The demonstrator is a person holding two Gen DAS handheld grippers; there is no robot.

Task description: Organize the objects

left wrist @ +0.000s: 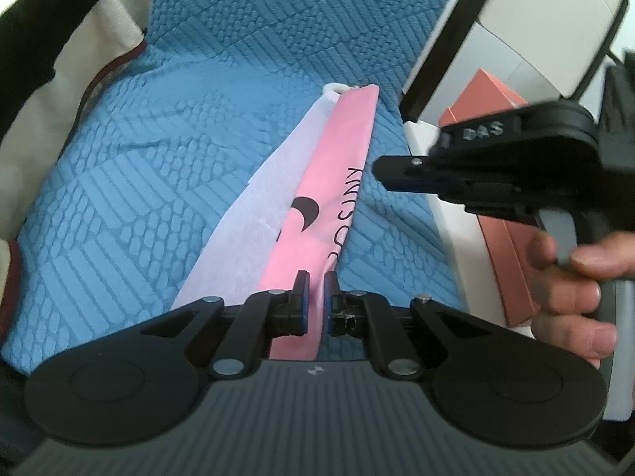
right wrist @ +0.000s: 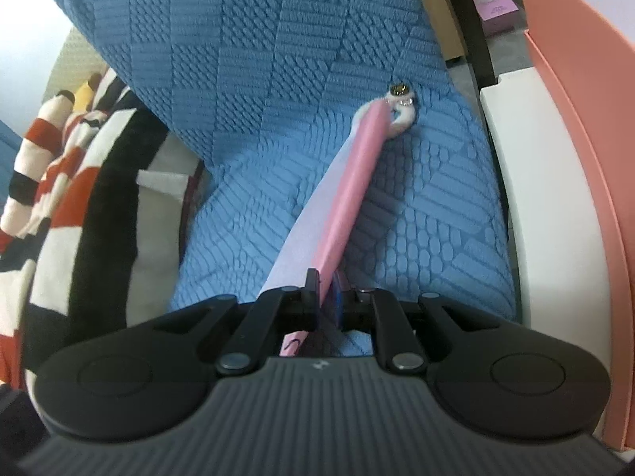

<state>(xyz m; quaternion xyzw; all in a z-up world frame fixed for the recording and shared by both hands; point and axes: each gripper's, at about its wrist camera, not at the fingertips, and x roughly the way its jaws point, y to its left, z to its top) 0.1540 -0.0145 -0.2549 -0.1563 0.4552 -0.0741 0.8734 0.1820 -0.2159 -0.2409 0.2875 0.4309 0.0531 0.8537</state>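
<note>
A pink cloth pouch (left wrist: 337, 182) with black lettering and a pale lilac underside lies stretched over a blue textured cover (left wrist: 178, 139). My left gripper (left wrist: 316, 305) is shut on the pouch's near edge. In the right wrist view the same pouch (right wrist: 349, 190) runs away from me to a white drawstring loop with a small metal bead (right wrist: 401, 97). My right gripper (right wrist: 326, 297) is shut on the pouch's near end. The right gripper's body (left wrist: 496, 166) shows at the right of the left wrist view, held by a hand.
A striped black, white and red cloth (right wrist: 59, 182) lies to the left of the blue cover. A white ledge (right wrist: 528, 198) and a salmon-coloured box (right wrist: 575, 139) stand on the right. A grey-white appliance (left wrist: 528, 27) stands at the upper right in the left wrist view.
</note>
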